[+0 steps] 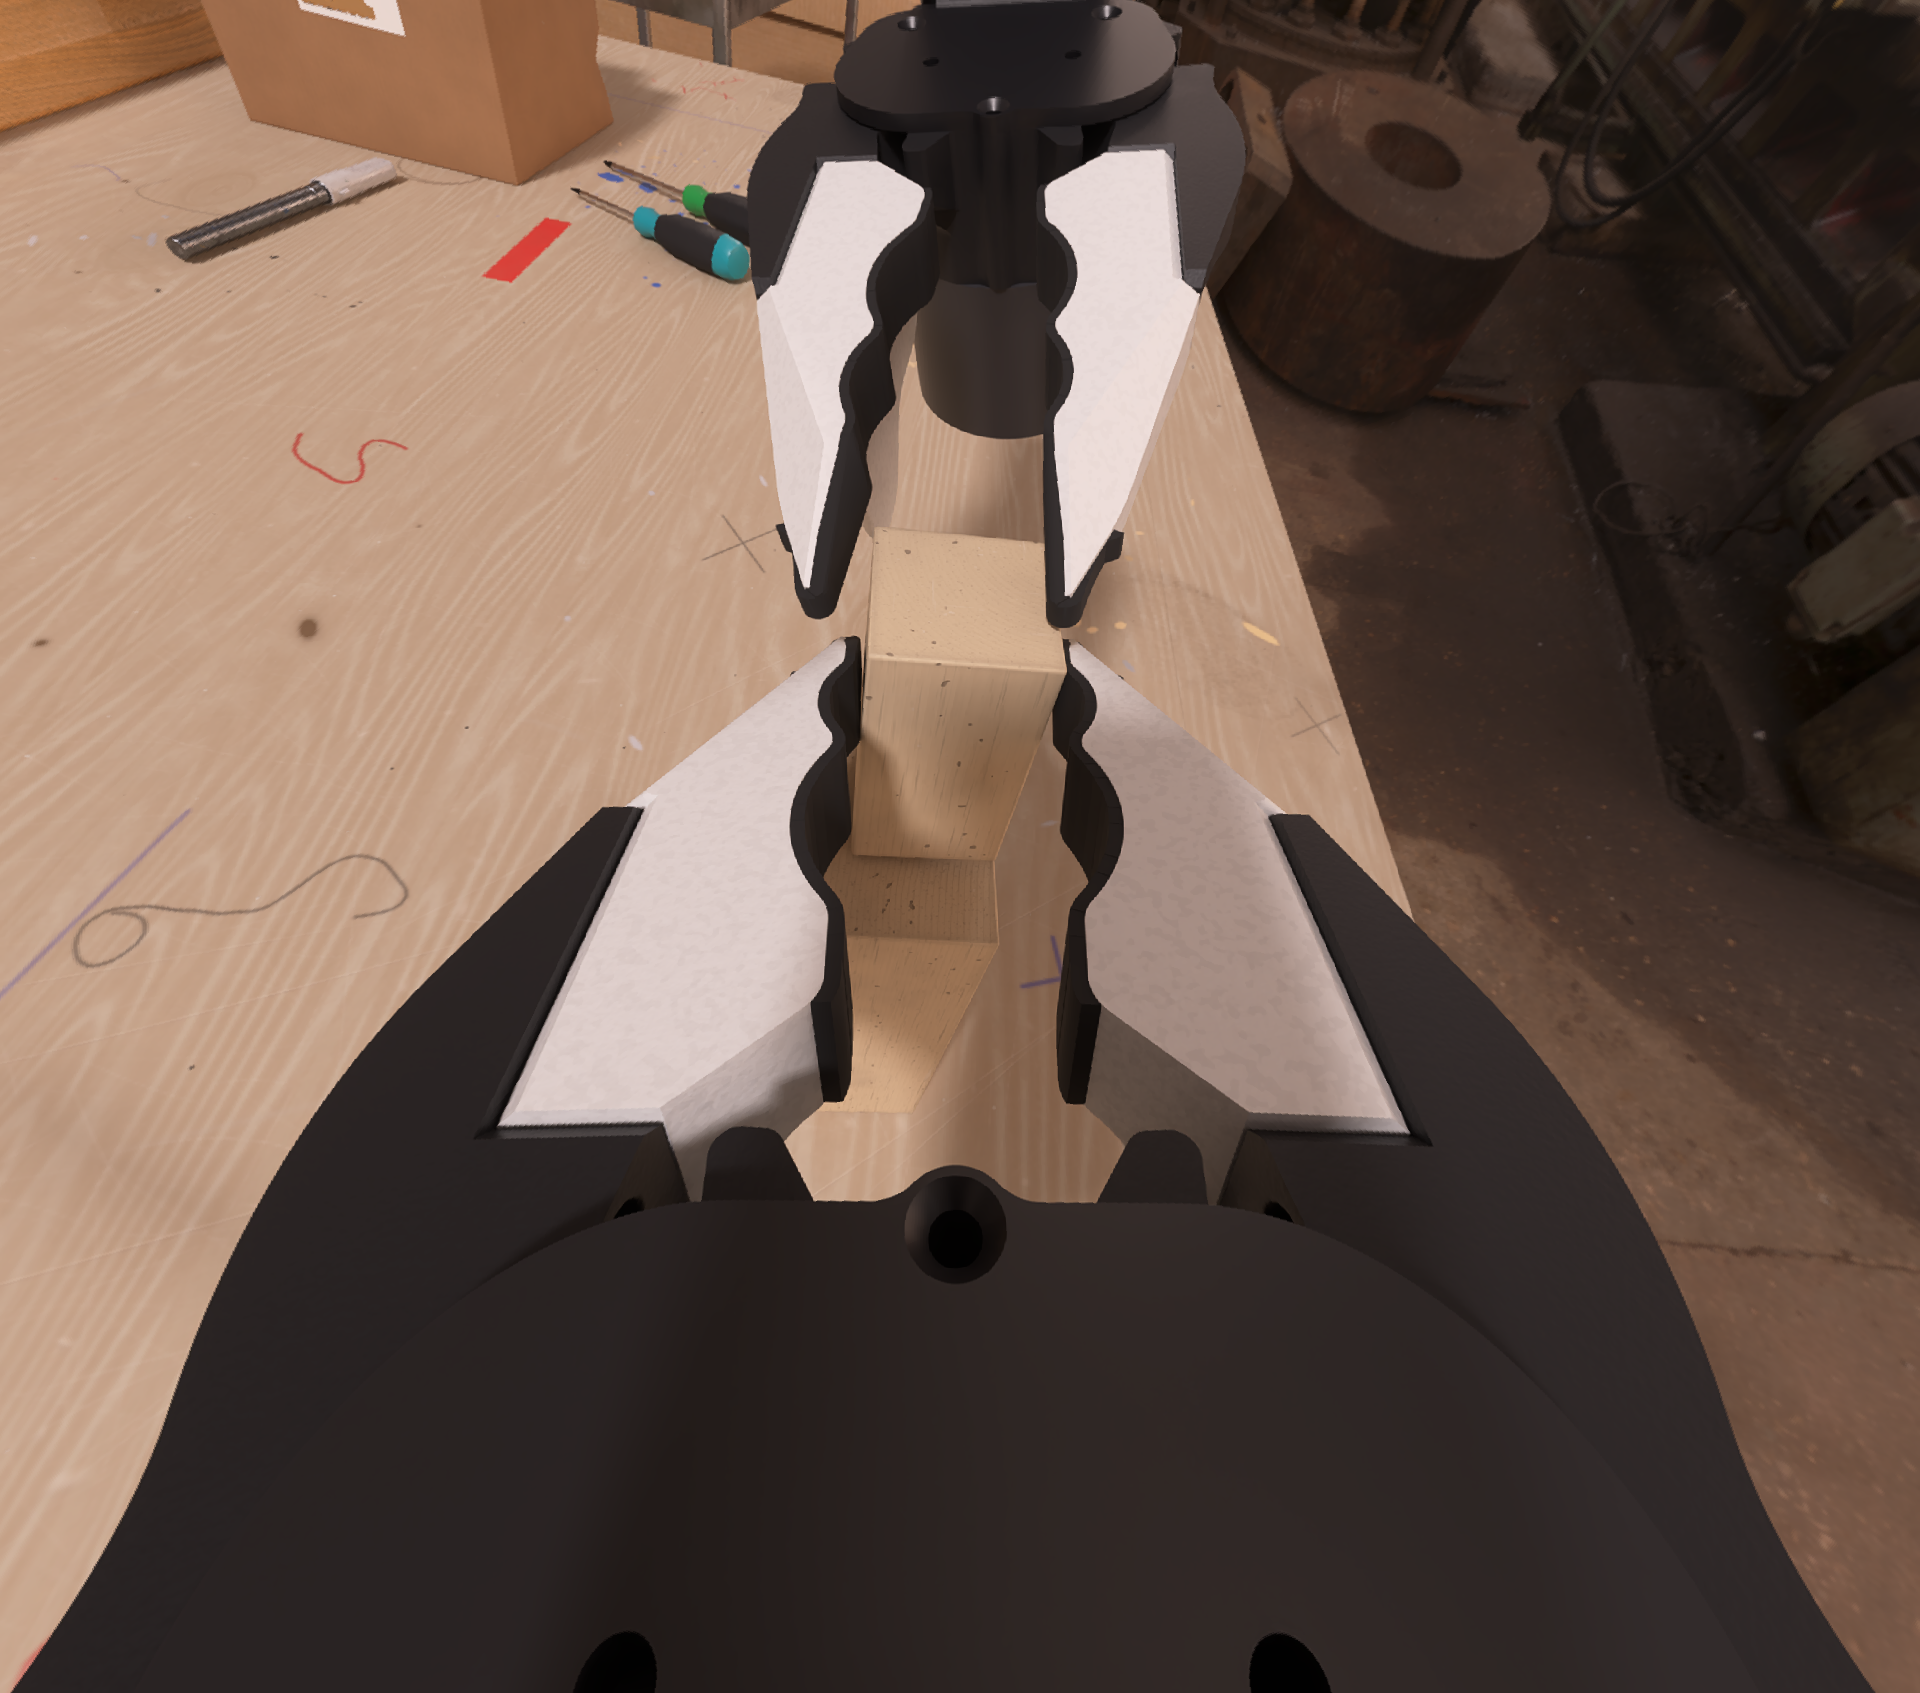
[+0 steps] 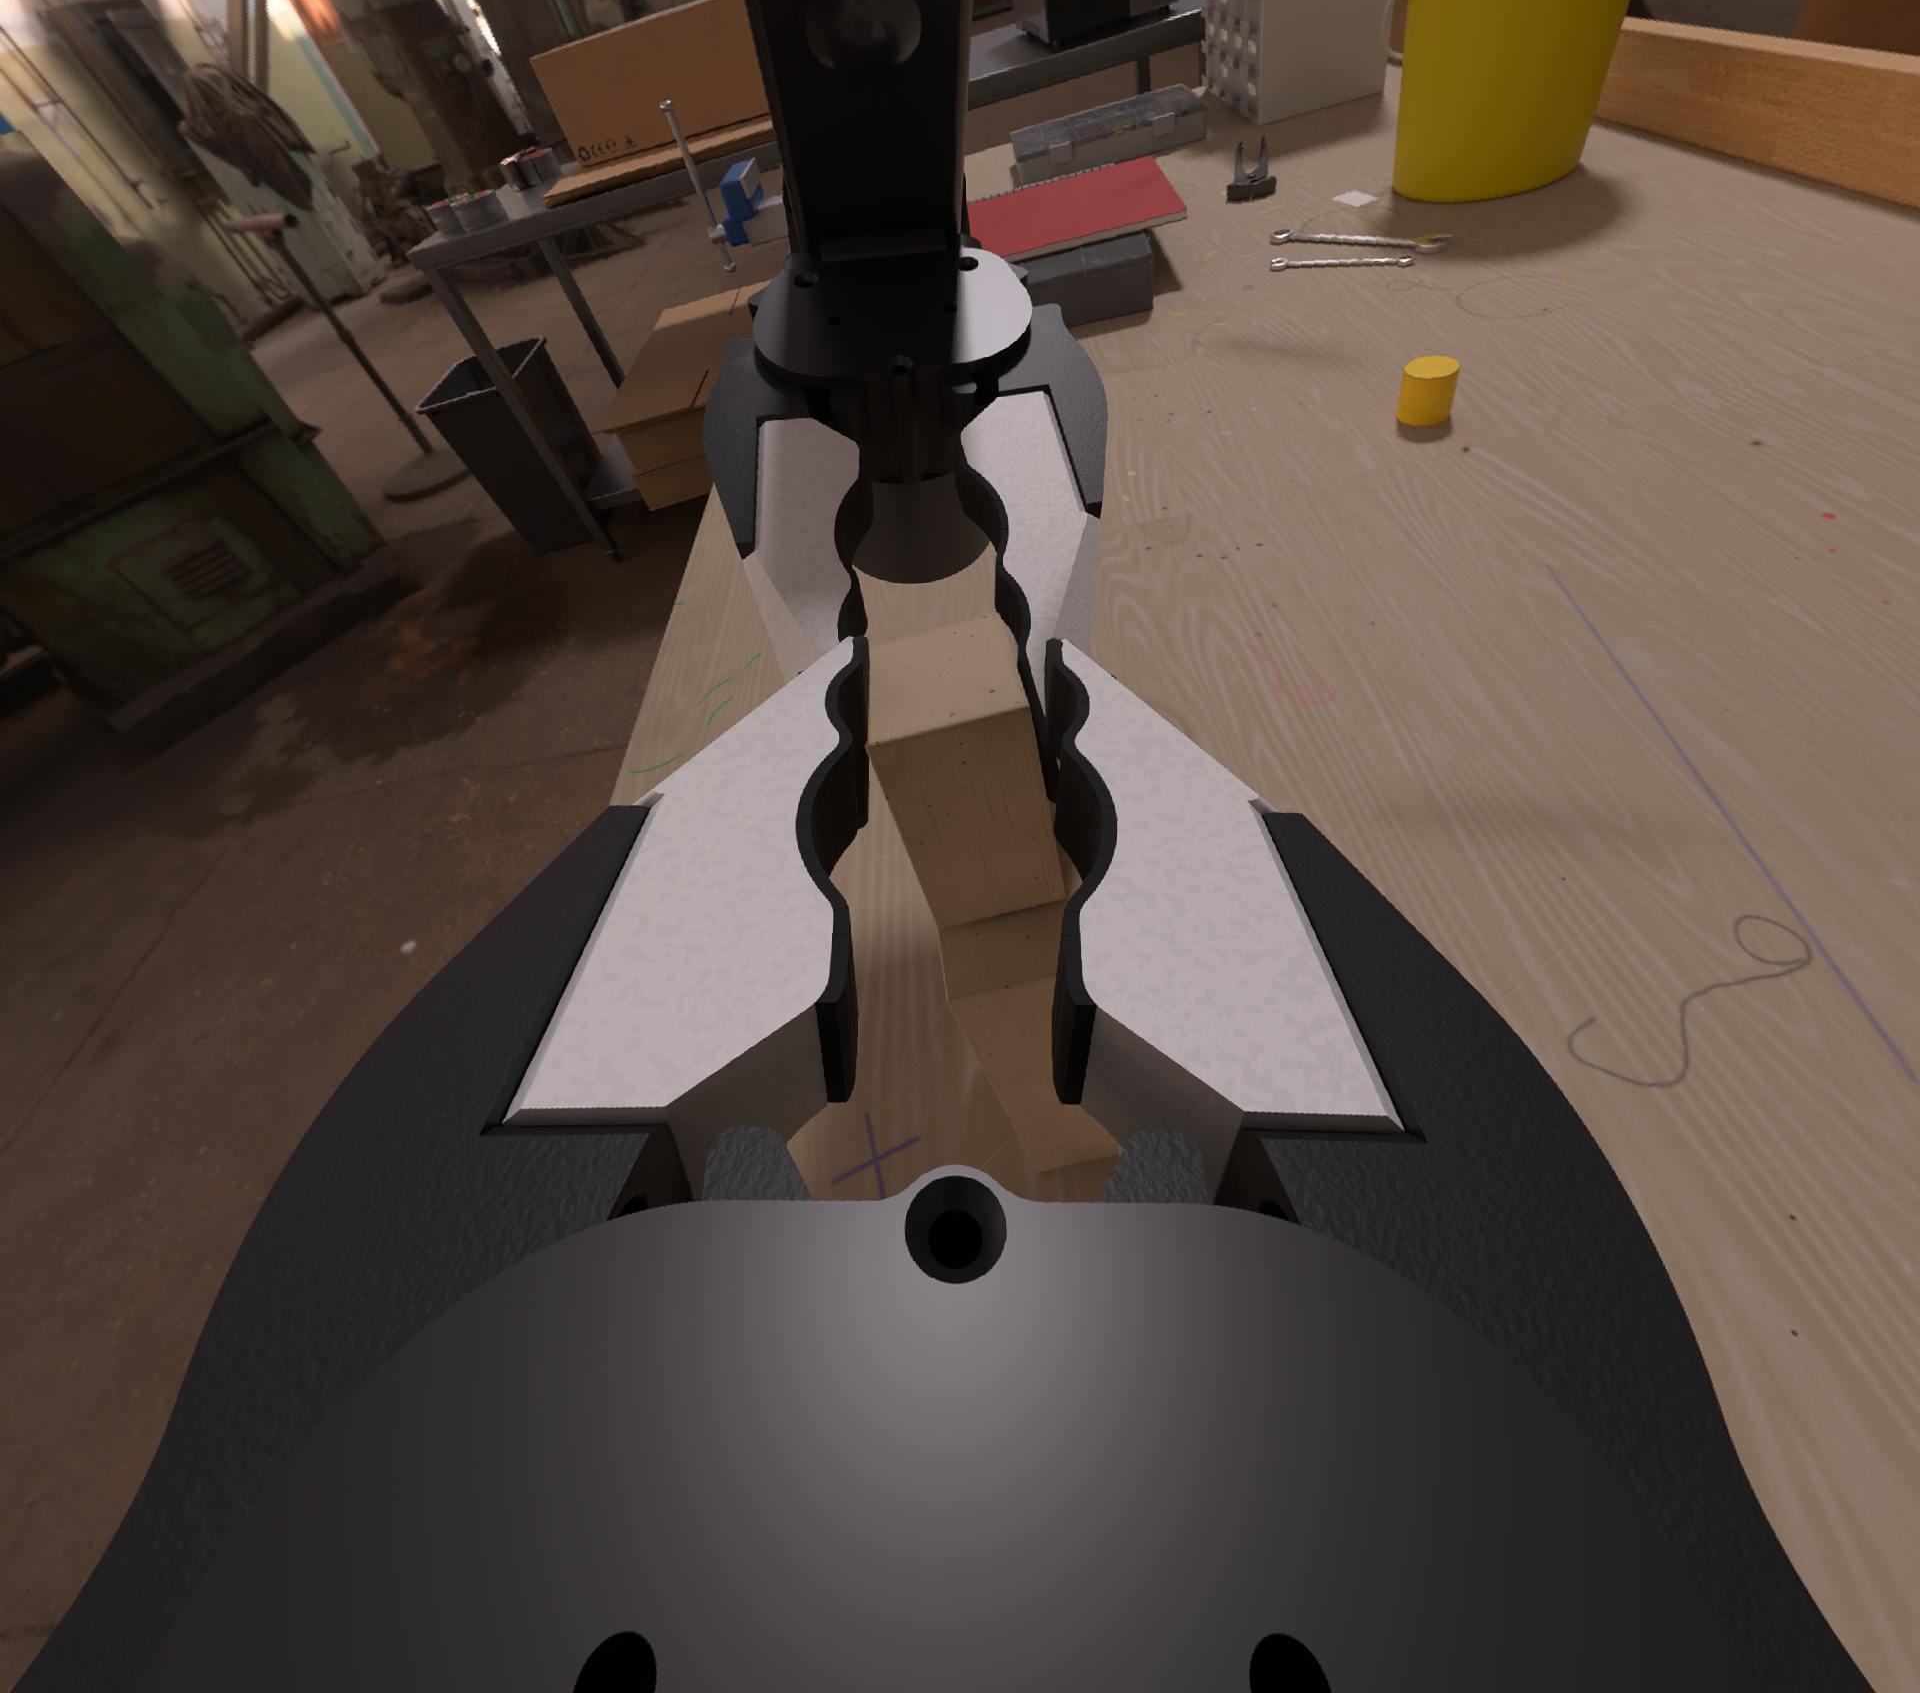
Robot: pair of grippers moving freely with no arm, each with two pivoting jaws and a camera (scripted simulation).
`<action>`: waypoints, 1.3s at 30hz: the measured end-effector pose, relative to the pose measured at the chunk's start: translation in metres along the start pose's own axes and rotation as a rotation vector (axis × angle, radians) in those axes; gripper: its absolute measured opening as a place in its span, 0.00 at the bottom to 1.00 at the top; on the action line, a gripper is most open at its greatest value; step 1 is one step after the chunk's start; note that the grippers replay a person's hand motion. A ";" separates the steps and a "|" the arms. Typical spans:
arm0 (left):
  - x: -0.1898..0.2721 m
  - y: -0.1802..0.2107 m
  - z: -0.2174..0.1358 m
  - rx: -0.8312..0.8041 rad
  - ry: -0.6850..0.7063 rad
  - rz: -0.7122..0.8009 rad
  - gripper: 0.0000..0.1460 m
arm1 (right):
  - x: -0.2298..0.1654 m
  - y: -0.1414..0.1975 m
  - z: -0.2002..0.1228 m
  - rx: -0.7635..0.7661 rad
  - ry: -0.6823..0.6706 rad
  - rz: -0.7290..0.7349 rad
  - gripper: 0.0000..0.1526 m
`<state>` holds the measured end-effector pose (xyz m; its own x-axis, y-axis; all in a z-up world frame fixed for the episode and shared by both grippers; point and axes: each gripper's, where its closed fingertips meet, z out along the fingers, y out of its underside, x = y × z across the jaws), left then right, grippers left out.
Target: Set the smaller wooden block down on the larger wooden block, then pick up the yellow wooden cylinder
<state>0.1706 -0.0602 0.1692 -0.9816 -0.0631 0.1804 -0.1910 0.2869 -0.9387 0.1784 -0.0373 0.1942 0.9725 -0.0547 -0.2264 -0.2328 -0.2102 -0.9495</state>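
Note:
The smaller wooden block (image 1: pixel 951 760) stands on the larger wooden block (image 1: pixel 914 999), near the table's edge. My left gripper (image 1: pixel 961 661) is shut on the smaller block, its fingertips at the block's upper near edge. My right gripper (image 2: pixel 956 651) faces it from the opposite side and flanks the same block (image 2: pixel 961 812). Its jaws are slightly wider than the block, with a sliver of gap on the right. The larger block (image 2: pixel 1039 1093) reaches out below. The yellow wooden cylinder (image 2: pixel 1429 393) stands upright on the table, far right in the right wrist view.
In the left wrist view, a cardboard box (image 1: pixel 416 2), a marker (image 1: pixel 281 204) and two screwdrivers (image 1: pixel 686 241) lie at the far left. The table edge (image 1: pixel 1299 604) drops off to the right. In the right wrist view, a yellow bucket (image 2: pixel 1517 22) and two wrenches (image 2: pixel 1351 251) lie beyond the cylinder.

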 end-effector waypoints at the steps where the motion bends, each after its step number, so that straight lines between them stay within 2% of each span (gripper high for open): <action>1: 0.000 0.000 0.000 0.007 0.005 -0.006 0.25 | 0.000 0.000 0.000 0.000 0.004 -0.002 0.22; 6: 0.000 -0.007 -0.001 0.057 0.003 -0.016 0.25 | 0.000 -0.006 -0.003 0.038 -0.011 0.012 0.22; 13: -0.009 -0.002 -0.002 0.025 -0.062 0.024 0.27 | 0.012 -0.013 -0.015 0.094 0.026 0.040 0.22; 15: -0.010 -0.002 -0.004 0.019 -0.066 0.020 0.28 | 0.019 -0.014 -0.025 0.098 0.070 0.037 0.22; 18: -0.015 -0.003 -0.010 0.019 -0.097 0.023 0.28 | 0.037 -0.017 -0.051 0.106 0.207 0.011 0.22; 23: -0.019 -0.008 -0.018 0.040 -0.118 0.023 0.28 | 0.089 -0.014 -0.128 0.121 0.581 0.002 0.22; 25: -0.019 -0.008 -0.019 0.040 -0.123 0.027 0.28 | 0.113 -0.003 -0.159 0.108 0.745 0.026 0.22; 27: -0.019 -0.008 -0.021 0.037 -0.131 0.034 0.28 | 0.135 0.010 -0.180 0.077 0.848 0.066 0.22; 31: -0.019 -0.011 -0.026 0.052 -0.139 0.034 0.28 | 0.179 0.039 -0.189 -0.004 0.917 0.154 0.22; 39: -0.022 -0.015 -0.036 0.071 -0.151 0.022 0.27 | 0.278 0.099 -0.170 -0.294 0.881 0.422 0.22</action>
<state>0.1950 -0.0289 0.1898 -0.9722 -0.2023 0.1181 -0.1630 0.2216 -0.9614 0.4247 -0.2391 0.0744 0.4894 -0.8538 -0.1772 -0.6633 -0.2326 -0.7113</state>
